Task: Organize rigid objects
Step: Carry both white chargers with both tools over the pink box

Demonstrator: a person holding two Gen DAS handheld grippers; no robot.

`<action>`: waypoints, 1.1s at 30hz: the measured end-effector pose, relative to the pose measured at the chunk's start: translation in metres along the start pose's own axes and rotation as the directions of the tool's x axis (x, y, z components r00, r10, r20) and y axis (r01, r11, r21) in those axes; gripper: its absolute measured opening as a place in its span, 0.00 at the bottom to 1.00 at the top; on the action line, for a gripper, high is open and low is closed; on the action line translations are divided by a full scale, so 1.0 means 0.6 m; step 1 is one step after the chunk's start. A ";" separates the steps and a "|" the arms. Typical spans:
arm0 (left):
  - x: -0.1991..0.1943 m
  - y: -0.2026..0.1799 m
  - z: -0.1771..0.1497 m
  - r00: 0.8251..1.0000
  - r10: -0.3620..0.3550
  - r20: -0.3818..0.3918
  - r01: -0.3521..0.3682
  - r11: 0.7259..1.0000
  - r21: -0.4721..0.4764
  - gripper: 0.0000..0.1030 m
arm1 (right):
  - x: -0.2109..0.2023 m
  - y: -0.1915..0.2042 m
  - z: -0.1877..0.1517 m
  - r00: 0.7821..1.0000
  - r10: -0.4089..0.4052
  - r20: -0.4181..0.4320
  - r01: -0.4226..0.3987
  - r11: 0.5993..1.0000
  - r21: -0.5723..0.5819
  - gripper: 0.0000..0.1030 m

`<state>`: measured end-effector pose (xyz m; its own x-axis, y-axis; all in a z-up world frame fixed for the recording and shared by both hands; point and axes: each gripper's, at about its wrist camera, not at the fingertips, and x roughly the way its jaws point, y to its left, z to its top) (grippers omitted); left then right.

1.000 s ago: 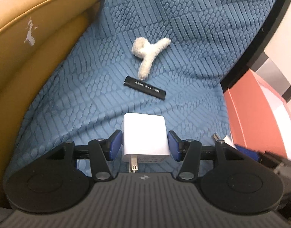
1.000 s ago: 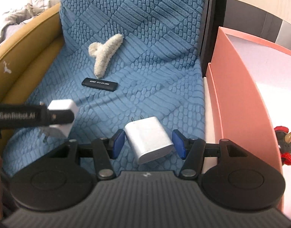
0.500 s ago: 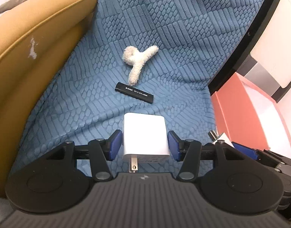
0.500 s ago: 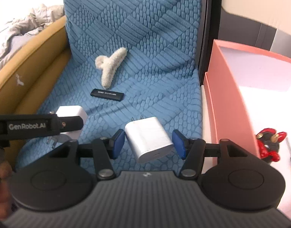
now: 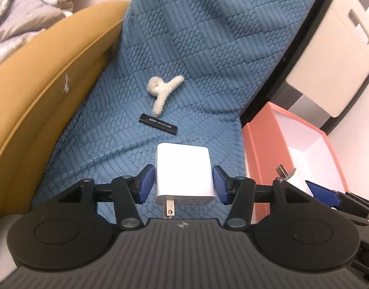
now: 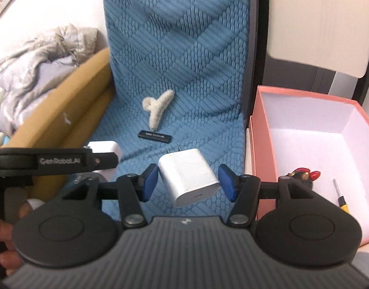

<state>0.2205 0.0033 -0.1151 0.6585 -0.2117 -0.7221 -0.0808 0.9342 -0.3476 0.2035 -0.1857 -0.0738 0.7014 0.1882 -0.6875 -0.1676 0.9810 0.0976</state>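
Note:
My left gripper (image 5: pixel 183 184) is shut on a white wall charger (image 5: pixel 183 168), prongs pointing back at the camera. My right gripper (image 6: pixel 188 184) is shut on a second white charger (image 6: pixel 188 178), held askew with its prongs forward. Both hang above the blue quilted seat cover (image 5: pixel 208 60). A fuzzy cream hair claw (image 5: pixel 164 91) and a black stick with white print (image 5: pixel 158 124) lie on the cover ahead. The pink box (image 6: pixel 263 144) stands open to the right. In the right wrist view the left gripper (image 6: pixel 105 161) and its charger (image 6: pixel 105 147) show at the left.
Inside the pink box lie a red-and-black figurine (image 6: pixel 302 173) and a small yellow-handled screwdriver (image 6: pixel 339 196). A mustard padded armrest (image 5: pixel 40 96) borders the cover on the left, with grey bedding (image 6: pixel 35 67) beyond. A cream and black cabinet (image 5: pixel 328 55) rises behind the box.
Both grippers have risen with their chargers still held. The hair claw and black stick look smaller and farther. More of the pink box's inside and the room behind has come into view.

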 end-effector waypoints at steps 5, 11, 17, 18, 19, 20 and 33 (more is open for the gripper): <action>-0.049 -0.024 -0.002 1.000 -0.012 0.018 0.012 1.000 0.006 0.57 | -0.053 0.003 0.005 1.000 0.004 0.022 -0.005 1.000 0.004 0.57; -0.089 -0.055 -0.019 0.999 -0.034 0.039 0.033 0.999 0.038 0.57 | -0.105 -0.012 -0.003 0.999 -0.010 0.048 0.009 1.000 0.027 0.57; -0.112 -0.097 -0.032 0.997 -0.068 0.046 0.064 0.996 0.068 0.57 | -0.144 -0.039 -0.014 0.997 -0.034 0.064 0.030 0.998 0.051 0.57; -0.115 -0.105 -0.034 0.996 -0.075 0.047 0.072 0.995 0.074 0.57 | -0.152 -0.046 -0.016 0.997 -0.040 0.069 0.036 0.998 0.054 0.57; -0.118 -0.113 -0.034 0.996 -0.082 0.048 0.078 0.994 0.081 0.57 | -0.158 -0.052 -0.018 0.996 -0.046 0.073 0.042 0.997 0.058 0.57; -0.122 -0.123 -0.035 0.995 -0.087 0.049 0.082 0.993 0.088 0.57 | -0.166 -0.058 -0.019 0.996 -0.053 0.077 0.048 0.997 0.065 0.57; -0.149 -0.247 -0.056 0.986 -0.146 0.081 0.135 0.982 0.135 0.57 | -0.244 -0.159 -0.031 0.987 -0.100 0.123 0.089 0.991 0.097 0.57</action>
<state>0.1484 -0.1261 -0.0189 0.7218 -0.3221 -0.6125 0.1101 0.9273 -0.3578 0.1040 -0.3079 0.0044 0.7944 0.0932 -0.6001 -0.0369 0.9937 0.1055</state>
